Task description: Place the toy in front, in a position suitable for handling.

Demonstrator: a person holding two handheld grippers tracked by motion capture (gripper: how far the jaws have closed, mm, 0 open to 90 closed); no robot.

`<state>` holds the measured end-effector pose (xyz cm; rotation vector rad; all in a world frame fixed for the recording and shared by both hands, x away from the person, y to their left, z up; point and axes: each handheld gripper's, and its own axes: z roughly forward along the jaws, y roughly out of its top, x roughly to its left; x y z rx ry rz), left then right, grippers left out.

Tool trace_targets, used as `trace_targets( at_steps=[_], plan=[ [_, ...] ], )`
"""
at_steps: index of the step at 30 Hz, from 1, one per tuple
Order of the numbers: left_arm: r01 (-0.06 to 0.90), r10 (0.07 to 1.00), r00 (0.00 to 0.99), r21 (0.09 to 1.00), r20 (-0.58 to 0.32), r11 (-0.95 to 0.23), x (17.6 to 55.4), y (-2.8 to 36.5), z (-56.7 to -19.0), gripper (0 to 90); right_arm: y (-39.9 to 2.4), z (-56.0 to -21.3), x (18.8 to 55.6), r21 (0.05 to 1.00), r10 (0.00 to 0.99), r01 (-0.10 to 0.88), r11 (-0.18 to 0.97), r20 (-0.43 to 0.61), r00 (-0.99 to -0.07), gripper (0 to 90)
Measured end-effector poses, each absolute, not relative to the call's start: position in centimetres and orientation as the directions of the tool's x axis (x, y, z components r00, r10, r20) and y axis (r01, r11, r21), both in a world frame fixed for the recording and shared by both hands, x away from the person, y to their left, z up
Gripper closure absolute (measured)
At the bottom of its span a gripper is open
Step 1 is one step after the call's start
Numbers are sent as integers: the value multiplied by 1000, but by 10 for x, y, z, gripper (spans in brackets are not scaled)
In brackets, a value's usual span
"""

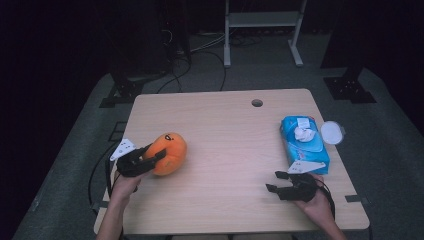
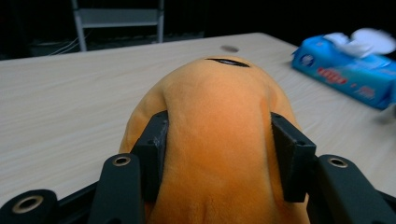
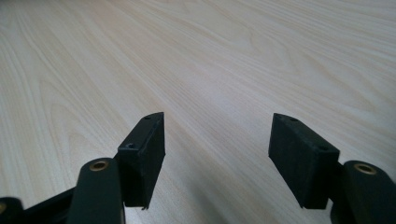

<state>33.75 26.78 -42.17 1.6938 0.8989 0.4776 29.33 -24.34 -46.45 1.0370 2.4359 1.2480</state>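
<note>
plush toy (image 1: 170, 152): orange | tissue pack (image 1: 305, 144): blue | table (image 1: 225, 125): pale woodgrain | fingers (image 3: 144, 154): black

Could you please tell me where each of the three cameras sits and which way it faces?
High view: above the person's side, facing forward and down on the table; both forearms show.
Left gripper view: on the left gripper, looking along jaws pressed into the orange plush toy.
Right gripper view: on the right gripper, facing bare tabletop between open jaws.
Shared: high and left gripper views both show the blue tissue pack.
</note>
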Motion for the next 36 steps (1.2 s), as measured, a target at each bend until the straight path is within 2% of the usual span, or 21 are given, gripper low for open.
trace_targets(
  at_steps=[6, 10, 20, 24, 25, 30, 31, 34, 36],
  plan=[
    [272, 714, 691, 956, -115, -109, 330, 245, -405, 472, -243, -465, 294, 777, 675, 492, 392, 121, -728, 351],
    [231, 673, 737, 961, -69, -154, 325, 225, -392, 472, -244, -464, 294, 778, 680, 494, 389, 120, -724, 351],
    [170, 538, 843, 956, -16, -237, 324, 155, -381, 468, -248, -463, 295, 787, 696, 500, 363, 128, -707, 351],
    [178, 472, 881, 938, -17, -298, 321, 124, -396, 468, -250, -463, 295, 787, 696, 500, 361, 130, -706, 351],
    [195, 440, 897, 927, -36, -322, 319, 111, -409, 466, -252, -463, 294, 787, 700, 504, 356, 133, -702, 351],
    [218, 384, 922, 887, -50, -407, 313, 90, -437, 447, -252, -461, 293, 792, 700, 498, 354, 129, -702, 351],
    [213, 385, 922, 899, -55, -383, 311, 90, -440, 435, -252, -460, 292, 792, 700, 497, 354, 128, -702, 351],
    [202, 391, 920, 891, -30, -406, 311, 92, -436, 407, -252, -460, 292, 791, 700, 498, 356, 128, -703, 351],
    [210, 398, 917, 895, -40, -394, 309, 93, -440, 345, -252, -461, 293, 787, 702, 504, 356, 131, -700, 351]
  ],
)
